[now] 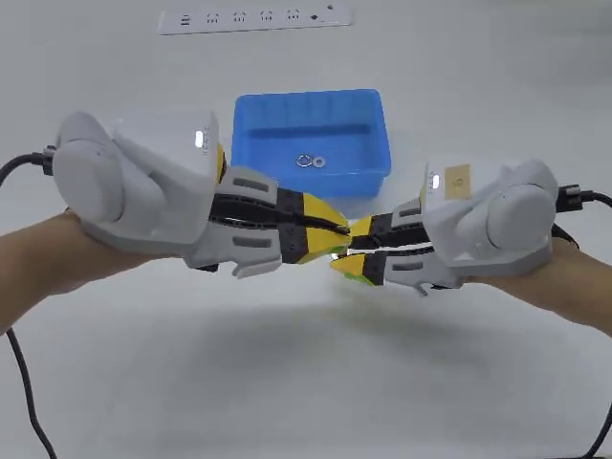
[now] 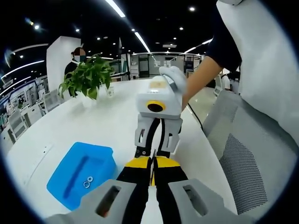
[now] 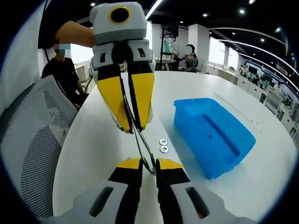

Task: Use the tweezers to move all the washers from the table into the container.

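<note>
The thin metal tweezers (image 3: 135, 126) run from my left gripper's (image 3: 128, 126) yellow jaws down into my right gripper's (image 3: 148, 169) jaws. Both grippers meet tip to tip above the table in the head view, the left gripper (image 1: 337, 231) facing the right gripper (image 1: 352, 254), each shut on the tweezers. Two washers (image 3: 163, 145) lie on the white table just past the tweezers' tips. The blue container (image 1: 311, 143) sits behind the grippers with two washers (image 1: 311, 161) inside. From the left gripper view the container (image 2: 81, 172) lies lower left, and the tweezers (image 2: 152, 164) show between the jaws.
A white power strip (image 1: 254, 17) lies along the far table edge. A grey mesh chair (image 3: 32, 154) stands beside the table. A potted plant (image 2: 88, 77) sits at the table's far end. Black cables (image 1: 21, 378) trail from both grippers.
</note>
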The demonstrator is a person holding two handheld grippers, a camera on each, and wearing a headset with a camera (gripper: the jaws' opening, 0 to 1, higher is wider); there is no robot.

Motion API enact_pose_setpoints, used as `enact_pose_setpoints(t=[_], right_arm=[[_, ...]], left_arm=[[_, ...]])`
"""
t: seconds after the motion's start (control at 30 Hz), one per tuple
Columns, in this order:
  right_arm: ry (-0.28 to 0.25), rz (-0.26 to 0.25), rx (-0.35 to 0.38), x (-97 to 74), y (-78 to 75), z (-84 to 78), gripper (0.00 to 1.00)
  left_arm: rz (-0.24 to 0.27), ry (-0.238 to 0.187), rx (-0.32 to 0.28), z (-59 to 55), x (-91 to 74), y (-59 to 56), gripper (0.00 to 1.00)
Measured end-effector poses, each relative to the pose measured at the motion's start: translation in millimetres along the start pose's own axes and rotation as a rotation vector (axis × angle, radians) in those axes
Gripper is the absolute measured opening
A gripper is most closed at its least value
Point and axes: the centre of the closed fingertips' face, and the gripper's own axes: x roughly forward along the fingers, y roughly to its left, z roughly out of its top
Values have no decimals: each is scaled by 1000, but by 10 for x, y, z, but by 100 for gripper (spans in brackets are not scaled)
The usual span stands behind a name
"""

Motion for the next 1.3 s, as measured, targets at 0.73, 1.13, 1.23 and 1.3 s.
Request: enact_pose_setpoints(t=[0.73,1.13,1.23,1.3], right_arm=[[-9,-24,-11,-8,-40,9,9],[-42,-67,7,-126,-83,168,9],[-53,-74,8,-170,-85,235,9],[-56,-79,5,-197,-90,287,9]], left_arm=[[121,-20,-112,-5,-107,42,21],[366,-137,-175,94,-547,295,42],[397,-150,-181,89,-660,288,51],[401,-157,-185,83,-706,269,53]])
